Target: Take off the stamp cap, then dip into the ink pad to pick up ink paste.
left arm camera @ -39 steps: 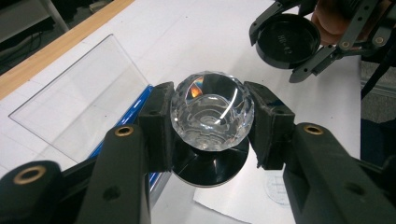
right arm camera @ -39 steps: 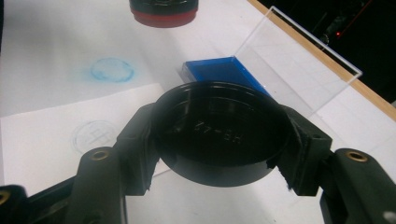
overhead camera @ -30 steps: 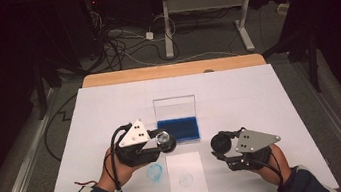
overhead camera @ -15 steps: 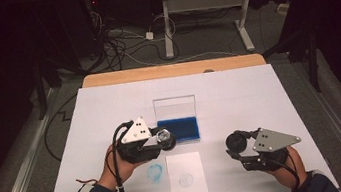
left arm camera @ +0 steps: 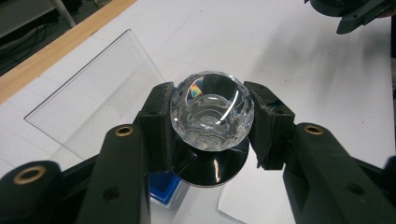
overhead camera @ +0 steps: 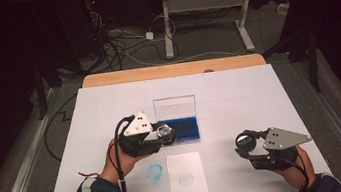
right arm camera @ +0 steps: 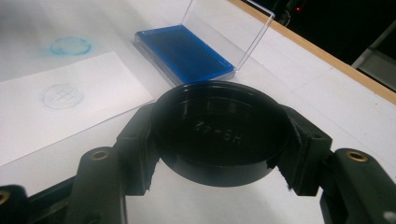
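Crystal stamp (left arm camera: 212,109) is sitting clamped in our left gripper (overhead camera: 166,133) over the blue ink pad (overhead camera: 183,128); our right gripper (overhead camera: 243,142) is holding its black cap (right arm camera: 219,133) aside, keeping the paper (overhead camera: 186,177) free.

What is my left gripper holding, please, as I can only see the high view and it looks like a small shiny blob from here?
Observer: The left gripper is shut on a stamp with a clear faceted knob above a black round base.
Operator: Thank you. And what is the dark round thing in the right gripper?
Observer: The right gripper is shut on a black cap, hollow side toward its camera, with raised characters inside.
Operator: Is there anything printed on the paper slip?
Observer: Yes, the paper slip carries a faint round blue imprint with a pattern inside; another blue ring sits on the white table cover beside it.
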`<control>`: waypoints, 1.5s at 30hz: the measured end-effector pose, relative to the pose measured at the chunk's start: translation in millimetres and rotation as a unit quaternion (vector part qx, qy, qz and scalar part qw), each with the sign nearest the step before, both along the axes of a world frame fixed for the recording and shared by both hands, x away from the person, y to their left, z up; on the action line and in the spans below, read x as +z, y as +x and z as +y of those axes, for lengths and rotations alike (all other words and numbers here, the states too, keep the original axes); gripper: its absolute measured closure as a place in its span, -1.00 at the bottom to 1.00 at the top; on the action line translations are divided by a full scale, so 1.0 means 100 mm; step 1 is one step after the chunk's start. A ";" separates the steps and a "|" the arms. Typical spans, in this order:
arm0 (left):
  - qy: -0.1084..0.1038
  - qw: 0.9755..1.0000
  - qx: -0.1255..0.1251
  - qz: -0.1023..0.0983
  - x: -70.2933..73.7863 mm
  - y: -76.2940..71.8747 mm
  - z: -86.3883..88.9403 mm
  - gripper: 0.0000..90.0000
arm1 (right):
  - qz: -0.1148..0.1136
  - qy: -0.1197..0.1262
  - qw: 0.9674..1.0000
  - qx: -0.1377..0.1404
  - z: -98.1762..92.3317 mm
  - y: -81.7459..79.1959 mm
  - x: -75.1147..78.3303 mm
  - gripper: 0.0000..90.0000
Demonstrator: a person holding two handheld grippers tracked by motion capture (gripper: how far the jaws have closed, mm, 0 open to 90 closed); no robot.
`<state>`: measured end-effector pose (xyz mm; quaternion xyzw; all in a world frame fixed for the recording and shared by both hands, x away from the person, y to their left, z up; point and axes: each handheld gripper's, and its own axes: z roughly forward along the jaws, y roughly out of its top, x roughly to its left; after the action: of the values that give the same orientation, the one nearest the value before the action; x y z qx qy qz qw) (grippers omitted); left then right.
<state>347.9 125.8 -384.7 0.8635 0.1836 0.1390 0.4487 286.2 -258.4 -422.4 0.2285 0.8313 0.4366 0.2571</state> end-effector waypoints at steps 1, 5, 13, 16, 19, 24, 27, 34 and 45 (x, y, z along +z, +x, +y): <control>0.002 1.000 0.002 0.000 0.00 0.01 0.00 0.20 | -0.002 -0.001 1.000 -0.001 0.00 0.00 0.00 -0.13; 0.005 1.000 0.003 0.002 0.01 0.05 -0.02 0.20 | 0.001 0.003 1.000 -0.001 -0.01 0.00 0.01 -0.13; 0.009 1.000 0.006 0.003 0.04 0.12 -0.02 0.20 | 0.003 0.000 1.000 -0.004 -0.01 0.00 0.01 -0.13; 0.006 1.000 0.004 0.007 0.04 0.14 -0.03 0.20 | 0.007 -0.001 1.000 -0.005 0.00 0.01 0.00 -0.13; 0.007 1.000 0.005 0.009 0.05 0.17 -0.05 0.20 | 0.008 -0.002 1.000 -0.003 0.00 0.01 0.00 -0.13; 0.017 1.000 0.000 0.014 0.07 0.22 -0.10 0.20 | 0.008 -0.001 1.000 0.001 0.00 0.01 0.00 -0.13; 0.019 1.000 -0.004 0.023 0.06 0.28 -0.14 0.20 | 0.012 -0.005 1.000 0.002 0.01 0.01 -0.02 -0.13; 0.034 0.999 -0.015 0.037 0.02 0.38 -0.25 0.20 | 0.014 -0.008 1.000 0.006 0.03 0.01 -0.02 -0.13; 0.052 0.997 -0.013 0.057 -0.10 0.57 -0.38 0.20 | 0.014 -0.012 1.000 0.008 0.02 -0.01 -0.03 -0.13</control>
<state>405.3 87.4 -394.5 0.8946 0.1904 0.0928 0.3936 284.9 -256.3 -425.3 0.2244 0.8421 0.4252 0.2446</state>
